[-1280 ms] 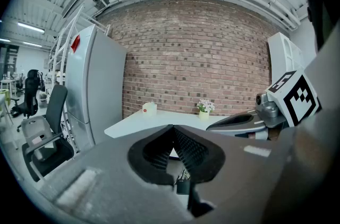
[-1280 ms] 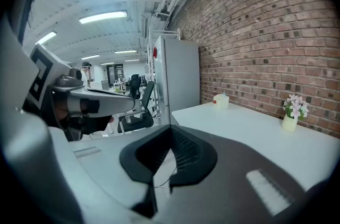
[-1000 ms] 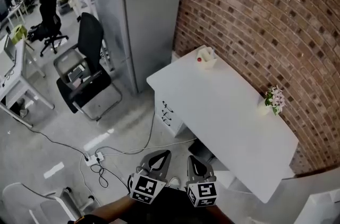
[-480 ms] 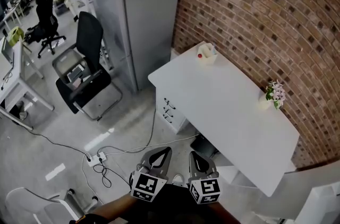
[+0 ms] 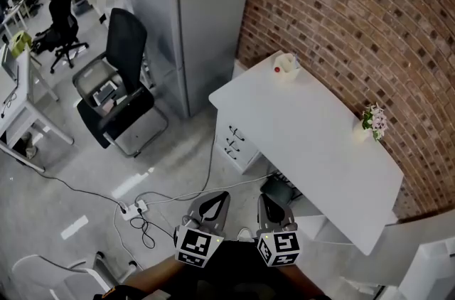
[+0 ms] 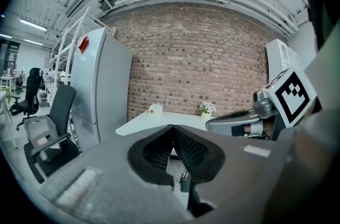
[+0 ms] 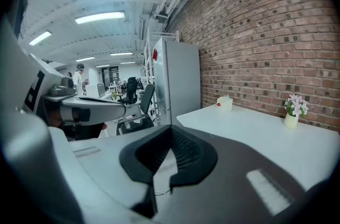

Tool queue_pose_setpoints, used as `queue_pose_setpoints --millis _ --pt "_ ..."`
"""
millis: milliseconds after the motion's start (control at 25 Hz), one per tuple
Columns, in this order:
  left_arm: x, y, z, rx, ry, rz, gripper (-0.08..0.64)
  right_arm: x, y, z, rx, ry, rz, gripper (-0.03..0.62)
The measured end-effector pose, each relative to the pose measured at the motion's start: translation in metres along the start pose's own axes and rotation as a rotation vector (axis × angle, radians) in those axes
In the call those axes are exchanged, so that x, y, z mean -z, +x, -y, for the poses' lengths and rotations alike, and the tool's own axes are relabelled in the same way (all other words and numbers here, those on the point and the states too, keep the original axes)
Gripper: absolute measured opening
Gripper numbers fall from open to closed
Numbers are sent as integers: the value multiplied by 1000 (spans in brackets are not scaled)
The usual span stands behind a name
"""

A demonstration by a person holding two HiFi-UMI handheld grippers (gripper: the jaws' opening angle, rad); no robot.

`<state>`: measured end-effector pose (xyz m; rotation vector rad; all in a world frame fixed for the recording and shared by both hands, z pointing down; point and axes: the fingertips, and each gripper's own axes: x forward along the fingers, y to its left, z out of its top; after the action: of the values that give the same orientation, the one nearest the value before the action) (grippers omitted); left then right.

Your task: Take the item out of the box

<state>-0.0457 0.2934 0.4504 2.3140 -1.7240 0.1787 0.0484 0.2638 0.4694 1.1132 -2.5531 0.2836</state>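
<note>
A small cream box (image 5: 286, 64) with a red item at its front stands on the far end of the white table (image 5: 313, 142), against the brick wall. The left gripper view shows the box (image 6: 155, 109) far off, and so does the right gripper view (image 7: 225, 103). My left gripper (image 5: 221, 197) and right gripper (image 5: 265, 198) hang side by side low in the head view, over the floor and well short of the table. Both are shut with nothing between their jaws. The tips meet in the left gripper (image 6: 173, 130) view and the right gripper (image 7: 171, 130) view.
A pot of flowers (image 5: 372, 122) stands on the table by the brick wall. A white drawer unit (image 5: 238, 142) sits under the table. A black office chair (image 5: 121, 85) and a tall grey cabinet (image 5: 199, 14) stand to the left. Cables and a power strip (image 5: 138, 207) lie on the floor.
The head view has shifted: the table and box now sit a little further right and the grippers slightly lower. Both grippers stay shut and empty.
</note>
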Motion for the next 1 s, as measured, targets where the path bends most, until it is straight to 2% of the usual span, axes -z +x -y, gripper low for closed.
queue_pose_setpoints --millis 200,480,1000 --pt "1 -5 -17 -11 -23 15 5 -3 6 -10 12 -20 -10 1" --pt "1 11 -26 -25 -43 10 5 -7 24 -1 0 -29 -20 0" --pt "-25 102 -42 -83 -28 -8 5 -26 91 70 -63 -20 -22 1"
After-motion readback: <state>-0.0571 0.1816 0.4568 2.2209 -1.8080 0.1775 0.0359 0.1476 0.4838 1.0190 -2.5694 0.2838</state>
